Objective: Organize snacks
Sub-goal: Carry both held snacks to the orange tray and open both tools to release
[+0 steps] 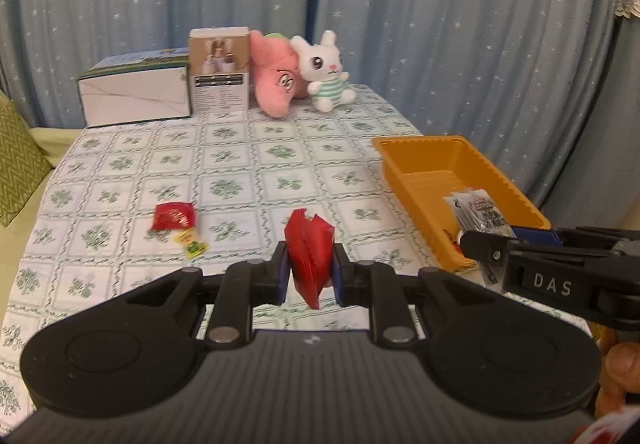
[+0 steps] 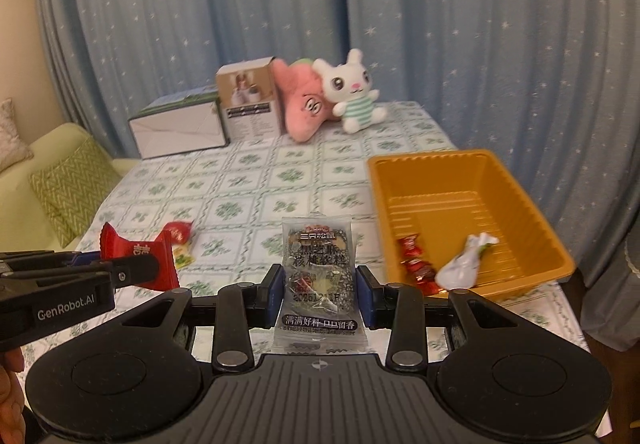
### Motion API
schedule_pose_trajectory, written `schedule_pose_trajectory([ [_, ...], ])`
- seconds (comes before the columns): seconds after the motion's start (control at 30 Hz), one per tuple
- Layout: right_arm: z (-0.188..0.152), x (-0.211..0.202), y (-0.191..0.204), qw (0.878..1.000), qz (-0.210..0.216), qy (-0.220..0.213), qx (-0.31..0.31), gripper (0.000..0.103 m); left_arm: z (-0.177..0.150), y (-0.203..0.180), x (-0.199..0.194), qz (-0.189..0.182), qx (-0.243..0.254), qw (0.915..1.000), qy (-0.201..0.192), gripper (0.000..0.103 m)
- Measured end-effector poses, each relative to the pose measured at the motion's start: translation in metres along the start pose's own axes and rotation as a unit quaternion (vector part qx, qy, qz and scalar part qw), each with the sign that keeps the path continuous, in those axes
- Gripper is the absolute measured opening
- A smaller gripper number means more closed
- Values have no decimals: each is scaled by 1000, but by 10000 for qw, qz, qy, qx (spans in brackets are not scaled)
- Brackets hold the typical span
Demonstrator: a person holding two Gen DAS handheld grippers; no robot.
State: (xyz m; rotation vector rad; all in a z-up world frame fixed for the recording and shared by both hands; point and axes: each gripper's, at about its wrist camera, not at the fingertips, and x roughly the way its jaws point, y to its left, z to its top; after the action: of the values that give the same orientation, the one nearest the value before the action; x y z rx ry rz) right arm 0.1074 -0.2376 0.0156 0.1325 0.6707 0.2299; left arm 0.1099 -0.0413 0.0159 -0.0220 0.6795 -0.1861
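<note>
My left gripper (image 1: 309, 272) is shut on a red snack packet (image 1: 310, 252), held above the table; it also shows in the right wrist view (image 2: 138, 262). My right gripper (image 2: 319, 286) is shut on a clear and dark snack packet (image 2: 318, 276), held left of the orange tray (image 2: 400, 168). The tray (image 1: 394, 168) holds red candies (image 2: 416, 264) and a white wrapped snack (image 2: 464, 260). A red packet (image 1: 174, 216) and a small yellow-green packet (image 1: 192, 242) lie on the tablecloth to the left.
Two boxes (image 1: 136, 92) (image 1: 219, 70), a pink plush (image 1: 276, 74) and a white bunny plush (image 1: 326, 70) stand at the table's far edge. A sofa with a green cushion (image 2: 68, 184) is on the left. Blue curtains hang behind.
</note>
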Motion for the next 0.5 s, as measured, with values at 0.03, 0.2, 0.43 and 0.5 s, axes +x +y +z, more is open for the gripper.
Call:
schedule_pose_trajectory([
  [0.03, 1, -2, -3, 10000, -22, -20, 21, 38, 1, -4, 0, -27, 22, 10000, -5, 19],
  [0.2, 3, -12, -19, 9998, -143, -79, 98, 38, 6, -19, 2, -147, 110, 9998, -42, 19],
  [0.43, 4, -25, -46, 9989, -343, -159, 262, 38, 10, -43, 8, -325, 275, 9991, -39, 19],
  [0.5, 5, -27, -55, 9985, -405, -163, 315, 38, 11, -52, 12, -412, 350, 9985, -20, 19],
])
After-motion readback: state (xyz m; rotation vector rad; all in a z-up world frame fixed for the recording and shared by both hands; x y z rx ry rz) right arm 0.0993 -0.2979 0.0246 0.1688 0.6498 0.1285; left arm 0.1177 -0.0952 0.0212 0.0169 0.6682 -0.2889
